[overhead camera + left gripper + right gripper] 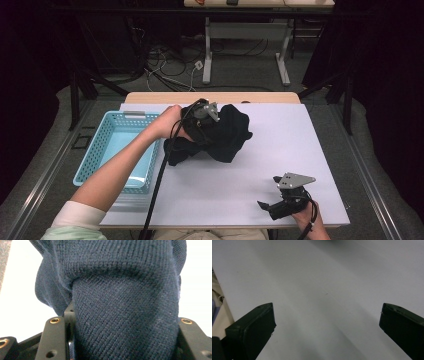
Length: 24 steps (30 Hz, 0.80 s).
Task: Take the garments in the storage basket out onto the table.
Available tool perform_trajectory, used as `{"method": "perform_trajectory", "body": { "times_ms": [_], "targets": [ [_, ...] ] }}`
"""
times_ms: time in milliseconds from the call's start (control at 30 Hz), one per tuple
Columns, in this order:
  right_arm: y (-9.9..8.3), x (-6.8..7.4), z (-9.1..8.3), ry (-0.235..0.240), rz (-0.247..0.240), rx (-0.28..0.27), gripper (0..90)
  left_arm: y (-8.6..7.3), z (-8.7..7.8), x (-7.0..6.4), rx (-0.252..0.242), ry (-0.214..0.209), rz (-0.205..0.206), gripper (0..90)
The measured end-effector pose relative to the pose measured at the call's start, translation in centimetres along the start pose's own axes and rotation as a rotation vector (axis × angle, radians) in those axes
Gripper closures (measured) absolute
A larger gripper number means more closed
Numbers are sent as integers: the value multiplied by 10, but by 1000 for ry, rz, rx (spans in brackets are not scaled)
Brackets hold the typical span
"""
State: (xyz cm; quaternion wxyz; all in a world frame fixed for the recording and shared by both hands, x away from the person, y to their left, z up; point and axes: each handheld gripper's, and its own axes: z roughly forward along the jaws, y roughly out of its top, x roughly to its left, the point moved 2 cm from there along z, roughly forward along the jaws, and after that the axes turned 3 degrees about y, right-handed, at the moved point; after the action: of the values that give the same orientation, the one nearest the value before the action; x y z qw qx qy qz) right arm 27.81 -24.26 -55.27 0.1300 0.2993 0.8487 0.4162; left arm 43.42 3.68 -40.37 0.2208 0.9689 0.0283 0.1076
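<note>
A dark navy knitted garment lies bunched on the white table top, left of the middle and toward the far side. My left gripper is buried in its left part, the grey plate showing on top. In the left gripper view the knit is packed between the two jaws and hides their tips, so the left gripper is shut on a thick fold. My right gripper rests low near the table's front right edge. It stands open over bare white surface, holding nothing.
A light blue plastic basket sits at the table's left edge, right beside the garment, with nothing visible inside. Beyond the table are cables on the floor, a white table frame and dark stands. The right half of the table is bare.
</note>
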Motion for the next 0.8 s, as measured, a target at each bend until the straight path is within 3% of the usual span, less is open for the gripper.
{"method": "perform_trajectory", "body": {
  "times_ms": [800],
  "targets": [
    [0,0,0,14,6,-10,0,-8,26,-12,-70,5,-24,408]
  ]
}}
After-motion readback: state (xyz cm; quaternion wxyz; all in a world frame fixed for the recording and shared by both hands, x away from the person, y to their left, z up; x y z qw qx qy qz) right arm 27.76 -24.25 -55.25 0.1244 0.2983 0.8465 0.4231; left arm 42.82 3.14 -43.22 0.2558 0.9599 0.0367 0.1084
